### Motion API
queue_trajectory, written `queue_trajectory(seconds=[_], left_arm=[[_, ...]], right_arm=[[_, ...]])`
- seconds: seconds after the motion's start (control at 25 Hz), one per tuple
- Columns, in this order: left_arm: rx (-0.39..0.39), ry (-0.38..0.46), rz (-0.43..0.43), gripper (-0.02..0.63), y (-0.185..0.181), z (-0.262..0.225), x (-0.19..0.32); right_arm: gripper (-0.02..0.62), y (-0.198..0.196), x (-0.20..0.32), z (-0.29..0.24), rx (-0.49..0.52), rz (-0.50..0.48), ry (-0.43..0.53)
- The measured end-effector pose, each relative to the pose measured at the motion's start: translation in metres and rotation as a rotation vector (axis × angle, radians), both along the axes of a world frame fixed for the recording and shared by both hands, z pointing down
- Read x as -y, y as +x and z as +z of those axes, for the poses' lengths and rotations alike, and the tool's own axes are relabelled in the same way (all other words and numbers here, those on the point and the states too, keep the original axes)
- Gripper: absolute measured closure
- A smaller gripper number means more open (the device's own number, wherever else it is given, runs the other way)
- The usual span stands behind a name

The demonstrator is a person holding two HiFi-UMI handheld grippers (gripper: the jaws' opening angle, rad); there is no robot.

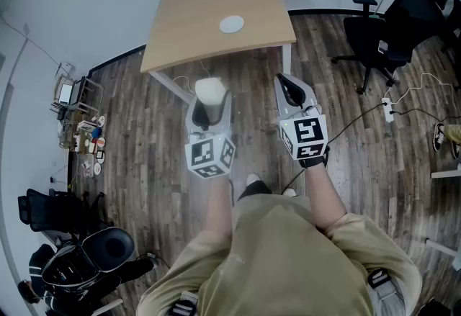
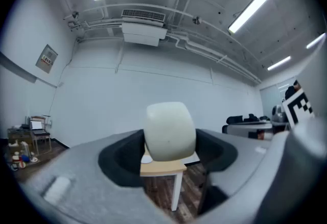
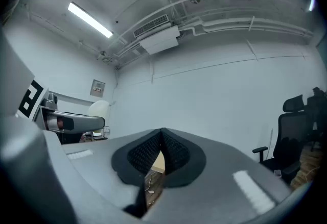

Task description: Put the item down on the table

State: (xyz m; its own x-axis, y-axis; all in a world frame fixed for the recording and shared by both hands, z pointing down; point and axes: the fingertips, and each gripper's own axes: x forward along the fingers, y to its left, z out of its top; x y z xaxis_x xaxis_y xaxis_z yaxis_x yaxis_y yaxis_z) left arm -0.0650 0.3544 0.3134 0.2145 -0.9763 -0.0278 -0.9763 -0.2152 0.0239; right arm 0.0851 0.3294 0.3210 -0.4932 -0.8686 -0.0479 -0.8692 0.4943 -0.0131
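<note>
A rounded off-white block [image 1: 209, 90] sits clamped in my left gripper [image 1: 209, 95], held in the air short of the wooden table [image 1: 194, 16]. In the left gripper view the off-white block [image 2: 169, 131] fills the gap between the dark pads [image 2: 118, 162], with the wooden table [image 2: 162, 168] seen behind and below it. My right gripper [image 1: 291, 89] is to the right of the left one, shut and empty. In the right gripper view its ribbed pads [image 3: 144, 155] meet at the tips. A small white disc [image 1: 231, 24] lies on the tabletop.
Dark wood floor lies below both grippers. Black office chairs [image 1: 392, 16] stand at the right, a cluttered shelf [image 1: 78, 127] at the left, and a black chair [image 1: 86, 253] at the lower left. A power strip with cables [image 1: 389, 111] lies on the floor at right.
</note>
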Motion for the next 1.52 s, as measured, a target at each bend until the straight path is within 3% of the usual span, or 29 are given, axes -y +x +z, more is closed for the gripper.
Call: queue_trajectory(seconds=[0.2, 0.48, 0.68, 0.8, 1.04, 1.4, 1.52], left_arm=[[0.008, -0.016, 0.005, 0.302, 0.017, 0.008, -0.001], [-0.006, -0.021, -0.009, 0.302, 0.002, 0.015, 0.025], [-0.034, -0.008, 0.004, 0.302, 0.006, 0.019, 0.063], [-0.029, -0.008, 0.020, 0.302, -0.002, 0.018, 0.088], [-0.035, -0.004, 0.041, 0.302, -0.031, 0.009, 0.147], [-0.070, 0.017, 0.090, 0.302, -0.071, 0.003, 0.228], [-0.065, 0.010, 0.106, 0.302, -0.087, 0.010, 0.246]], right_arm=[[0.588, 0.016, 0.006, 0.007, 0.021, 0.001, -0.013], [0.588, 0.012, 0.025, 0.020, 0.025, -0.003, -0.031], [0.589, 0.030, 0.058, 0.001, 0.189, -0.036, -0.007], [0.589, 0.032, 0.082, -0.003, 0.183, 0.002, -0.007], [0.589, -0.007, 0.138, -0.004, 0.168, -0.002, -0.048], [0.589, -0.072, 0.209, -0.010, 0.085, 0.000, -0.022], [0.589, -0.094, 0.225, -0.006, 0.102, -0.018, -0.032]])
